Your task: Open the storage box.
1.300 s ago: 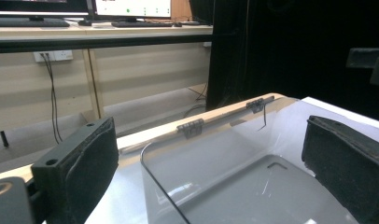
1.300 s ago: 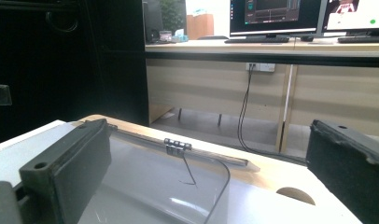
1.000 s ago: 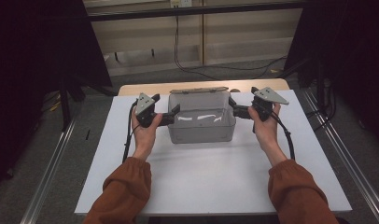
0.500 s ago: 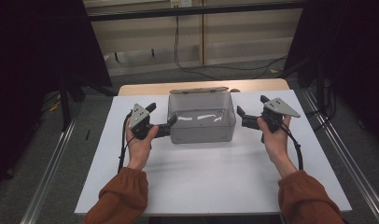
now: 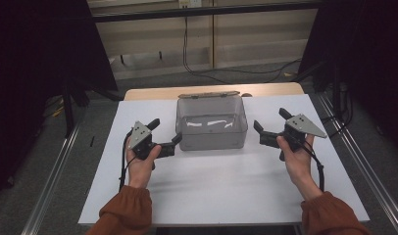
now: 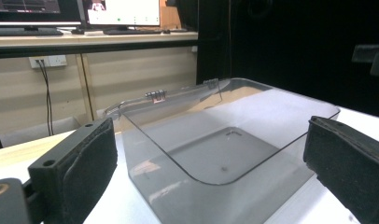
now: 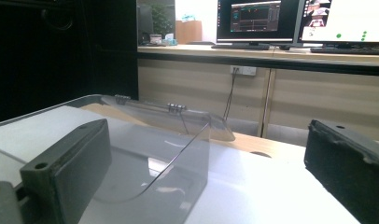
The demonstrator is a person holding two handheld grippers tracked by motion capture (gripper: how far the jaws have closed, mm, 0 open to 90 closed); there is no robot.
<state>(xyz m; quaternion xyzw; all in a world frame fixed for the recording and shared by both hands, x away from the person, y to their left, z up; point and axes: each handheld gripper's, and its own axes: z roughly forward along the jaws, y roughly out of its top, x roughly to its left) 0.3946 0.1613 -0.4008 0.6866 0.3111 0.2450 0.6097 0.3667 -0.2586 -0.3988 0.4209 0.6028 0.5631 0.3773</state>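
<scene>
— Where's the box (image 5: 211, 128) sitting?

— Middle of the white table (image 5: 226, 191), toward the far edge. It's clear plastic, open at the top, with its hinged lid (image 5: 210, 94) folded back behind it. Looks empty from here.

— And the grippers?

— The left gripper (image 5: 163, 135) is just beside the box's left wall, jaws spread wide, nothing between them. One jaw tip sits very close to the wall; I can't tell if it touches. The right gripper (image 5: 269, 122) hangs a little off the right wall, also spread wide, holding nothing.

— So which step is this?

— Nobody's named a task, so I'm guessing. Both grippers flank the box, level with its sides, and neither grips it. That reads to me as the gap between steps: either a two-sided hold on the box is about to be taken, or the lid comes next.

— What would the next move need?

— For a lift, each gripper would have to bring one jaw over the rim and one outside, then clamp the thin wall evenly on both sides. The plastic is slick, so a lopsided pinch could tip it. For the lid, one gripper must reach behind the box to the hinge side.
</scene>
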